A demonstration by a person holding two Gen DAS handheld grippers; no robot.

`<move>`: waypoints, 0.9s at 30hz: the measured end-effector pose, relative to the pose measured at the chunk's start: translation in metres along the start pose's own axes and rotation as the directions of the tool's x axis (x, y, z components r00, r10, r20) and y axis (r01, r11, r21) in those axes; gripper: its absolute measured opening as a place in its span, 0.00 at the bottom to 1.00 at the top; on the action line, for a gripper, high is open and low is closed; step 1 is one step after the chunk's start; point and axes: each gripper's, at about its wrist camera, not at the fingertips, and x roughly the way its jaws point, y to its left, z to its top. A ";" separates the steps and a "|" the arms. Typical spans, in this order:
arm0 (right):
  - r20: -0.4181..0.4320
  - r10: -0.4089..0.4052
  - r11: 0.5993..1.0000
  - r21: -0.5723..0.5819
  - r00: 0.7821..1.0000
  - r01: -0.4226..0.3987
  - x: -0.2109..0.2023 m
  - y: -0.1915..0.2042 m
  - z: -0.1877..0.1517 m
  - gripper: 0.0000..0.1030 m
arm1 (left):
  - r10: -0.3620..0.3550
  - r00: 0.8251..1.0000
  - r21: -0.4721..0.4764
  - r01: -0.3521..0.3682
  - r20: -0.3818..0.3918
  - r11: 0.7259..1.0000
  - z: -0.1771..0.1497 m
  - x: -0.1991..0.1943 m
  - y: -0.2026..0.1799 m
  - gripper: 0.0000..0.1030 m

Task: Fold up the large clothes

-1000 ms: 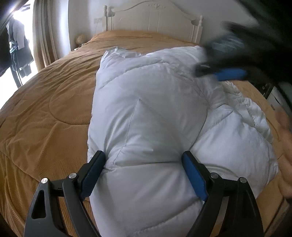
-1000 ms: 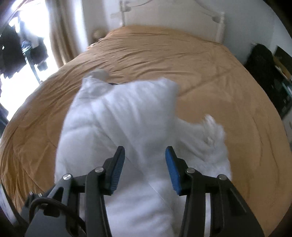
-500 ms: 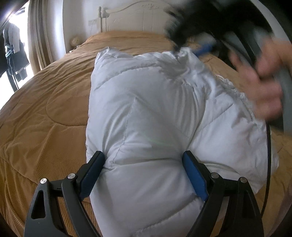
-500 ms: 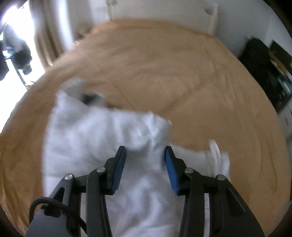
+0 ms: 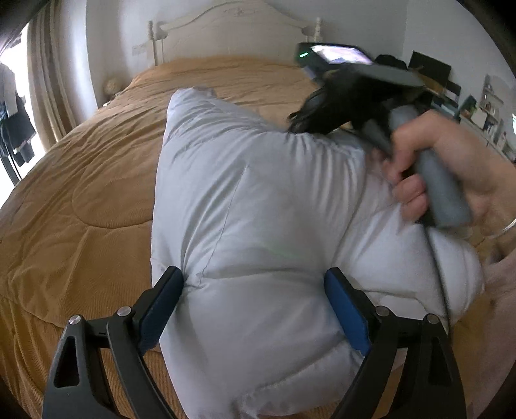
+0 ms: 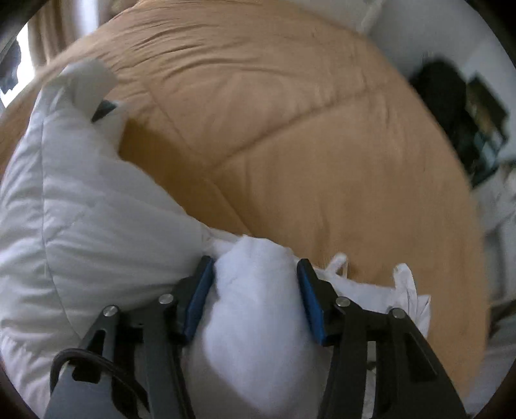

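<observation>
A white puffer jacket (image 5: 258, 199) lies bunched on the orange bedspread (image 5: 90, 193). My left gripper (image 5: 253, 299) straddles its near bulge, jaws wide and easing wider, both blue pads still dug into the padding. A hand (image 5: 451, 167) holds the right tool low on the jacket's right side. In the right wrist view my right gripper (image 6: 254, 290) points steeply down with a puffy fold of the jacket (image 6: 254, 274) filling the gap. Its jaws are opening and the fabric still touches both pads.
The bedspread (image 6: 290, 129) stretches beyond the jacket to a white headboard (image 5: 232, 29). White cords (image 6: 406, 283) trail off the jacket's right edge. Curtains (image 5: 48, 83) hang at left. Dark furniture and shelves (image 5: 483, 106) stand right of the bed.
The right gripper came down onto the jacket's right side, carrying the white fold with it, and its jaws widened. The left gripper kept its place on the near bulge.
</observation>
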 end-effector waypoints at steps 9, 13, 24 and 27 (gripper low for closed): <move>0.210 0.295 0.936 0.133 0.932 -0.326 -0.091 -0.050 -0.043 0.44 | -0.003 1.000 0.008 0.003 -0.029 1.000 -0.001 0.002 0.006 0.88; 0.344 0.386 0.911 0.005 0.856 -0.413 -0.134 -0.034 -0.072 0.44 | 0.003 0.999 0.013 -0.002 -0.037 1.000 0.000 0.003 0.007 0.88; 0.380 0.454 0.863 0.036 0.806 -0.503 -0.142 -0.059 -0.077 0.33 | 0.018 0.999 0.004 -0.018 -0.037 1.000 -0.002 0.002 0.001 0.89; 0.225 0.439 0.889 0.036 0.870 -0.457 -0.090 -0.034 -0.062 0.21 | 0.016 0.999 0.001 -0.016 -0.035 1.000 -0.002 0.001 0.001 0.90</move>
